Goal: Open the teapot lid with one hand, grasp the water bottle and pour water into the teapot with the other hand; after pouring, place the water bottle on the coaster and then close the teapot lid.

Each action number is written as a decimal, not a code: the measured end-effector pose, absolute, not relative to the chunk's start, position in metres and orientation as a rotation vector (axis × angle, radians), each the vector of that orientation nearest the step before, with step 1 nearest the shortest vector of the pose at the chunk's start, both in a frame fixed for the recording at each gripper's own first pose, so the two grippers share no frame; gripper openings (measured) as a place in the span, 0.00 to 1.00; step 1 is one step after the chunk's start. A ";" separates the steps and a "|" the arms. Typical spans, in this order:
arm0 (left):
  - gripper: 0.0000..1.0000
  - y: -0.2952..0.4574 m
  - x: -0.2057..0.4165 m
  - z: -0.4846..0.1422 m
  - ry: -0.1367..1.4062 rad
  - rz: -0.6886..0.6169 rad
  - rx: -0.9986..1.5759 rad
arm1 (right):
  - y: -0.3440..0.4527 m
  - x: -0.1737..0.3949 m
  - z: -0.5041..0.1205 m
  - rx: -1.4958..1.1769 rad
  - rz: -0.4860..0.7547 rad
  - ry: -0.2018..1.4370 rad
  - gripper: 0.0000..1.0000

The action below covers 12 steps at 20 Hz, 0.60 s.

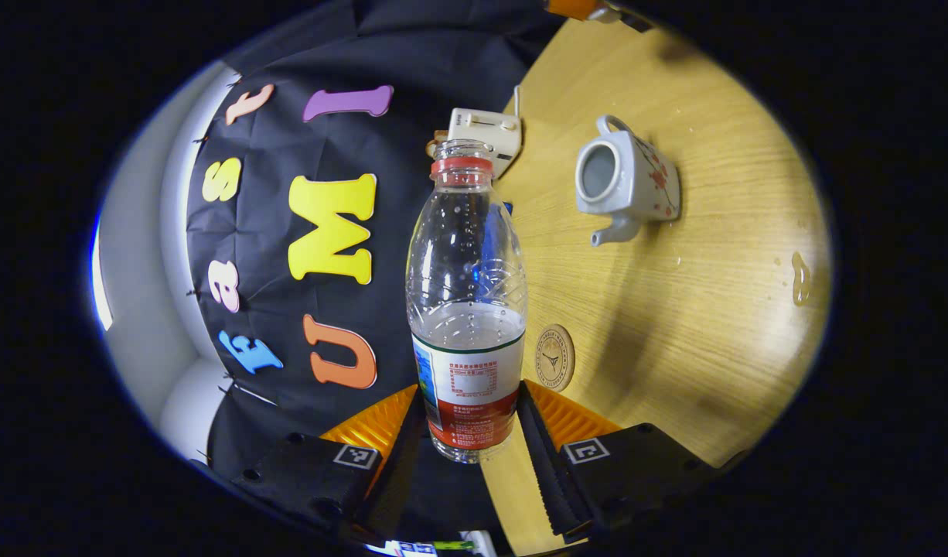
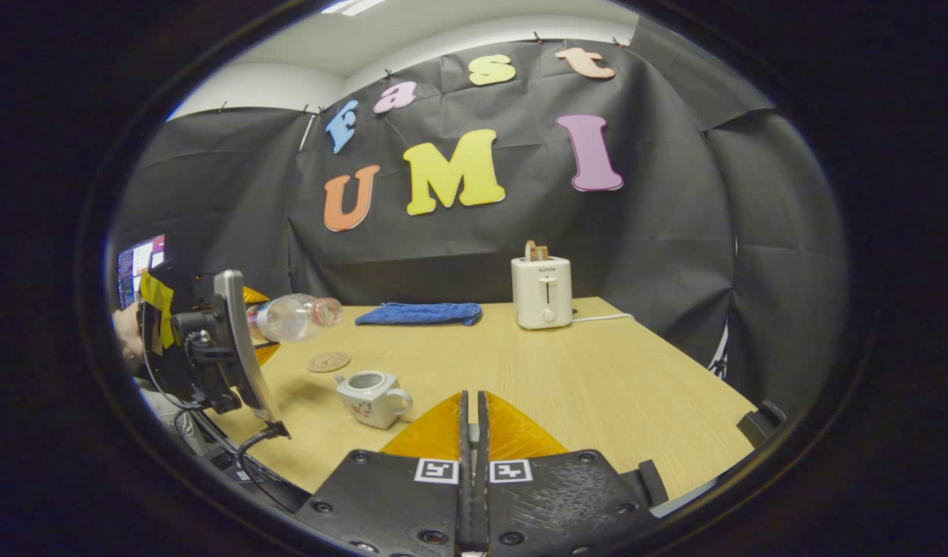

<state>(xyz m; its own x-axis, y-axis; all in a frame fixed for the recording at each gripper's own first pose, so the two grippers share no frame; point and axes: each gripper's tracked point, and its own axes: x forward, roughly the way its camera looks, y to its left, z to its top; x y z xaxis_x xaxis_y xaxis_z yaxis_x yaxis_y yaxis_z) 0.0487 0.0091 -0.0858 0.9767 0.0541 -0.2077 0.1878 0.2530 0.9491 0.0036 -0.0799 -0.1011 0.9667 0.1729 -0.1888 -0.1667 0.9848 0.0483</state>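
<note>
Left claw [image 1: 468, 433] is gripping the clear plastic water bottle with red neck ring [image 1: 465, 309], uncapped, tilted in the air above the table [image 2: 598, 387]. Right claw [image 2: 472, 422] is pinched together, holding nothing visible. White ceramic teapot [image 2: 373, 396] is sitting lidless near the round wooden coaster [image 2: 329, 361].

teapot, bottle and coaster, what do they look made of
Teapot: likely glazed ceramic, glossy white with red painted flowers. Water bottle: thin clear plastic, see-through with moulded ridges. Coaster: probably wood or cork, matte tan disc with printed emblem.
</note>
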 end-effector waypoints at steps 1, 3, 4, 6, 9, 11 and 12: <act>0.71 0.009 0.047 -0.086 0.208 -0.091 1.235 | -0.078 0.003 -0.099 0.028 0.175 0.192 0.00; 0.72 0.016 0.046 -0.085 0.216 -0.081 1.057 | -0.074 0.002 -0.095 0.020 0.178 0.185 0.00; 0.75 0.018 0.045 -0.085 0.217 -0.075 0.960 | -0.071 0.003 -0.093 0.015 0.179 0.183 0.00; 0.72 0.021 0.040 -0.080 0.224 -0.069 0.780 | -0.065 0.002 -0.090 0.008 0.186 0.179 0.00; 0.72 0.018 0.034 -0.076 0.210 -0.079 0.547 | -0.056 0.000 -0.087 0.000 0.199 0.176 0.00; 0.72 0.015 0.033 -0.075 0.214 -0.076 0.432 | -0.053 -0.001 -0.086 -0.002 0.204 0.175 0.00; 0.72 0.018 0.033 -0.075 0.212 -0.063 0.387 | -0.051 -0.001 -0.085 -0.005 0.205 0.174 0.00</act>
<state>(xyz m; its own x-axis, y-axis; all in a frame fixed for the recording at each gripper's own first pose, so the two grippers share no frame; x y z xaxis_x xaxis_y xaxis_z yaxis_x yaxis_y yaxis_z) 0.0331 0.0177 -0.0748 0.9760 -0.0206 -0.2168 0.1011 0.9245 0.3676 -0.0006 -0.0508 -0.0849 0.9640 0.2019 -0.1728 -0.2027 0.9792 0.0133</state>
